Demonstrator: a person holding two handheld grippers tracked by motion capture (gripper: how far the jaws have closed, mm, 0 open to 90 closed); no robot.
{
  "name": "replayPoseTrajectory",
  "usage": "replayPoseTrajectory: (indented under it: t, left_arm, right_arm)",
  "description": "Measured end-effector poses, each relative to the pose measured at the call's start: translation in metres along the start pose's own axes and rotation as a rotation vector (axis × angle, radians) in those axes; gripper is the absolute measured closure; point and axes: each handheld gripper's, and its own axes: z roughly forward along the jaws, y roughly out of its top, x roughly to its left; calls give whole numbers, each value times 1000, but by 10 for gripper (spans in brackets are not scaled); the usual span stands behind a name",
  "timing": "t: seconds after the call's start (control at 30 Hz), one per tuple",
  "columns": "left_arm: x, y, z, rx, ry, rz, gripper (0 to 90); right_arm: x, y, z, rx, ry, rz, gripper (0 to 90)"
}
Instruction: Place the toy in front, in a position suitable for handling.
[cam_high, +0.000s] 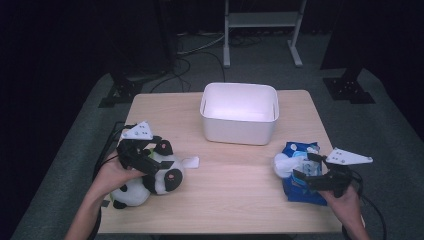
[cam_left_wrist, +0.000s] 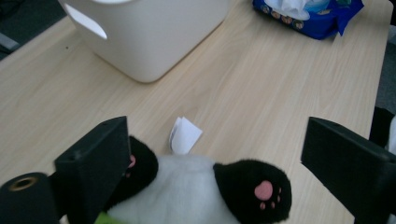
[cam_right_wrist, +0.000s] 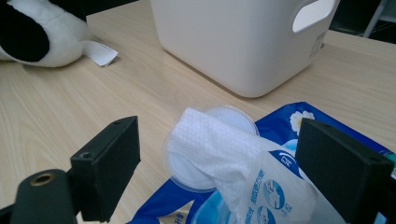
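A black-and-white panda plush (cam_high: 162, 180) lies at the table's front left, a pink-padded black paw (cam_left_wrist: 254, 189) turned up. My left gripper (cam_high: 151, 164) hangs over it, jaws wide on either side of its legs; the right-hand jaw stands clear of the fur. The plush's white tag (cam_left_wrist: 186, 135) rests on the wood. At the front right lies a blue wet-wipes pack (cam_high: 300, 194) with a white wipe (cam_right_wrist: 210, 140) pulled up through its round lid. My right gripper (cam_high: 305, 167) straddles that wipe, open, its pads not pressing on it.
A white plastic bin (cam_high: 240, 130) with handle cut-outs stands at the back middle of the wooden table (cam_high: 235, 195). Bare wood lies between plush and pack. Beyond the table are grey floor, cables and a white frame's legs (cam_high: 227, 50).
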Motion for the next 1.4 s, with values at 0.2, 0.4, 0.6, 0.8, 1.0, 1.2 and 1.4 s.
replayPoseTrajectory:
  t: [0.2, 0.4, 0.6, 0.8, 1.0, 1.2, 1.4]
  left_arm:
    - [13, -15, -6, 21, 12, -39, 89]
    - [27, -23, -19, 5, 16, -76, 117]
    - [40, -28, -24, 14, 16, -100, 156]
    - [56, -40, -21, 49, 25, -131, 192]
    - [73, -54, -9, 102, -1, -175, 231]
    - [81, -70, -1, 126, -53, -217, 332]
    - [86, -77, 2, 105, -142, -274, 411]
  right_arm:
    - [2, 0, 0, 2, 2, -7, 128]
    - [1, -1, 2, 7, 9, 0, 128]
    - [1, -1, 2, 9, 6, 2, 128]
    - [0, -2, 2, 10, 6, 8, 128]
    - [2, -3, 2, 18, 9, 0, 128]
    - [2, -3, 3, 18, 14, 2, 128]
    - [2, -3, 3, 22, 16, -5, 128]
